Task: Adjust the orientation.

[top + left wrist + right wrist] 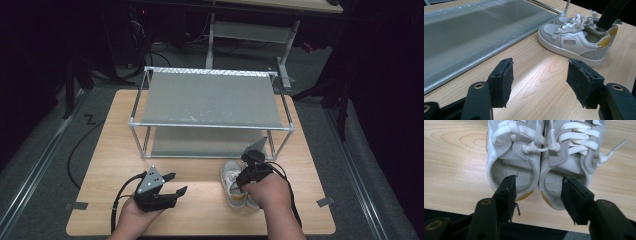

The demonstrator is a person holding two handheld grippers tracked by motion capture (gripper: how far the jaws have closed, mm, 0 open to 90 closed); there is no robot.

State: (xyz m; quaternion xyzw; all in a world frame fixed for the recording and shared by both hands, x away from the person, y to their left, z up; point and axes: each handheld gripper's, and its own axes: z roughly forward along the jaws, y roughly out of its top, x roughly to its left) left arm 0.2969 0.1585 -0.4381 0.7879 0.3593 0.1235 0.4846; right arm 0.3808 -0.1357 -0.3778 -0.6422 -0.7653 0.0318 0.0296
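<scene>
So the job here looks like getting the pair of little sneakers [235, 184] onto the two-tier metal rack [210, 100], and honestly it's barely started. Both shoes sit on the wooden counter [200, 210], side by side and touching, just in front of the rack at about 5 o'clock from it. Both rack shelves look bare, so my read is that all the lifting and placing is left.

The right claw [537, 188] is down at the heel end of the pair. In the right gripper view one jaw dips into the opening of the left-hand shoe and the other into the right-hand shoe, so the two inner heel walls sit between them. The jaws stand about half wide and I don't see the pads squeezing anything yet, so I'd call it lined up for a pinch that grabs both shoes at once, not an actual grip.

The left claw [159, 189] sits over at 9 o'clock from the shoes, well apart from them, jaws spread wide with nothing in between, just bare counter under it.

The shoes themselves: kid-size low-tops, white and pale grey panels, chunky white laces tied in loose knots, a mustard-yellow tab on each heel, thick white soles. They're standing upright, toes pointing toward the rack. They look clean and pretty light.
</scene>
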